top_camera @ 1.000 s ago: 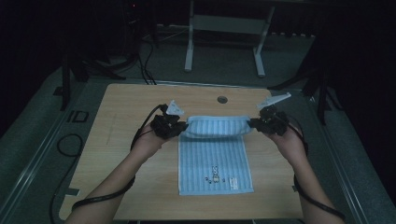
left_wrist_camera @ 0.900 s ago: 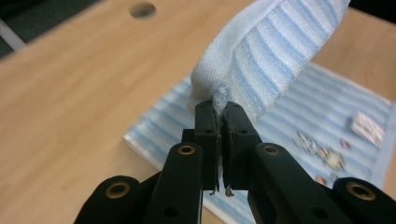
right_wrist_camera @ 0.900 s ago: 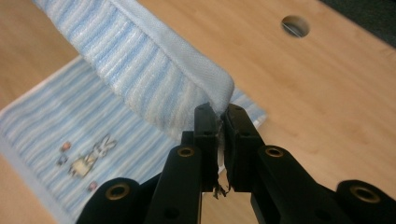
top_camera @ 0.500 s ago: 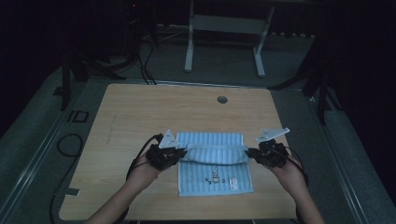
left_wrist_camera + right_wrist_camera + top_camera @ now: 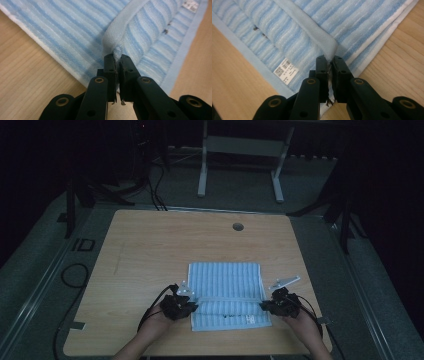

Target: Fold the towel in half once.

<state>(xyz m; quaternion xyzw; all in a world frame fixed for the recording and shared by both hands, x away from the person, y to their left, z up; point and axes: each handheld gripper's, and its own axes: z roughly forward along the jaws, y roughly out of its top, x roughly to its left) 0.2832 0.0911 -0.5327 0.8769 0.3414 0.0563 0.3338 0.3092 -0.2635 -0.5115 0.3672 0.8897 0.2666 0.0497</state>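
Only towel (image 5: 294, 37), white label (image 5: 286, 70), print unreadable

The high view is dimly lit: the room beyond the table (image 5: 150, 245) is lost in near-black, and detail is muted by a greyish cast and soft grain. Both gripper views are evenly and brightly lit, without glare. There the striped towel (image 5: 75, 32) is rendered sharply, its weave being resolved, while the black jaws at the bottom edge are slightly softened. Only faint shadows are cast.
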